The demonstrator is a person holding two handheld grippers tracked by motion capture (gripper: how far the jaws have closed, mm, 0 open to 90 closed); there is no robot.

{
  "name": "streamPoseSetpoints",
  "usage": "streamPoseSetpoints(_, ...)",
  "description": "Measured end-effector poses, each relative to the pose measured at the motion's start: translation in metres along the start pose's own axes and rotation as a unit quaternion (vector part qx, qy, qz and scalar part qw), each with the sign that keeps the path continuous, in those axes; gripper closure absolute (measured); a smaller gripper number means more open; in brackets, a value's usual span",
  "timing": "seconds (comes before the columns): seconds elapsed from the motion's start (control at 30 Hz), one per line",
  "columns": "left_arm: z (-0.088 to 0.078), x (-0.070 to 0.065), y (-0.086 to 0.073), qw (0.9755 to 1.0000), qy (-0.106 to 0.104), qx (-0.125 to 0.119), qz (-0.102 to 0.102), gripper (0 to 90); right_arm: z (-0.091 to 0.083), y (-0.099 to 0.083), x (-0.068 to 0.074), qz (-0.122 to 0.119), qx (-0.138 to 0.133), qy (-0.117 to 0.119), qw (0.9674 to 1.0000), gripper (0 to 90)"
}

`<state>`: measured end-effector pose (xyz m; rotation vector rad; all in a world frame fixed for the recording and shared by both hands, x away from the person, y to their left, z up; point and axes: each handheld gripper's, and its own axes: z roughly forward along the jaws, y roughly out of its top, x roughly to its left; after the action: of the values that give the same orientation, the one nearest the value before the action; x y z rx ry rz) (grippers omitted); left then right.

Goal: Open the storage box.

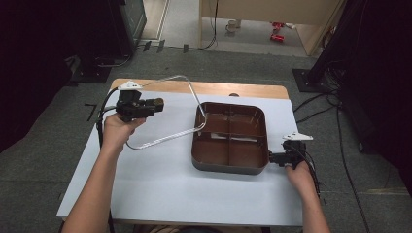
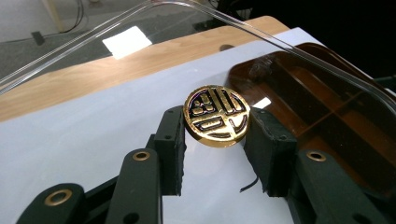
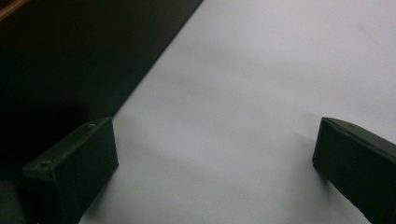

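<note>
1. The left gripper (image 1: 156, 103) is hanging above the far-left part of the white-covered wooden table (image 1: 160, 174), in the person's left hand (image 1: 118, 130).
2. Its two black jaws are pinching a round gold-and-black knob (image 2: 216, 115) from both sides; the pads (image 2: 171, 148) are pressing on the knob's rim.
3. That knob is sitting on a clear, rounded-square plastic lid (image 1: 165, 110), so the lid is being carried by the left gripper.
4. The lid is tilting in the air: in the high view its far edge is reaching over the bare wooden strip along the table's far edge, and its near-right corner is lying close to the left wall of the tray; I cannot tell whether they are touching.
5. The brown, rounded-square plastic tray (image 1: 230, 166), split into four compartments by a cross of dividers, is standing right of the table's middle, uncovered.
6. In the left gripper view the tray is showing through the clear lid, to the right of the knob.
7. The right gripper (image 1: 273, 157) is sitting low beside the tray's near-right corner, near the table's right edge, in the person's right hand (image 1: 298, 174).
8. Its jaws are standing spread, with bare white table between them in the right gripper view; the tray's dark wall is running just beside the left-hand jaw there.
</note>
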<state>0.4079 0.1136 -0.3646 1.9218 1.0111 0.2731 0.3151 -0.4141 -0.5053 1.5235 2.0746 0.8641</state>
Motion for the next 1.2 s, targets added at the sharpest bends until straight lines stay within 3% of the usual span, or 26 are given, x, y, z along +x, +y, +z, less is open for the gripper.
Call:
streamPoseSetpoints(0.17, 0.002, 0.024, -0.013, 0.9993, 0.004, 0.0, -0.036, 59.3, 0.0, 0.0, 0.0, 0.0, 0.0, 0.0, 1.0, 0.0)
streamPoseSetpoints(0.57, 0.008, 0.064, -0.038, 0.9958, 0.057, 0.021, -0.069, 59.3, 0.0, 0.0, 0.0, -0.001, 0.0, 0.0, 1.0, 0.0)
streamPoseSetpoints(0.8, 0.016, 0.079, -0.052, 0.9923, 0.08, 0.036, -0.087, 59.3, 0.0, 0.0, 0.0, -0.001, -0.001, 0.0, 1.0, 0.0)
streamPoseSetpoints(1.2, 0.028, 0.085, -0.062, 0.9888, 0.096, 0.069, -0.091, 59.2, 0.0, 0.0, 0.0, -0.001, 0.0, 0.0, 1.0, 0.0)
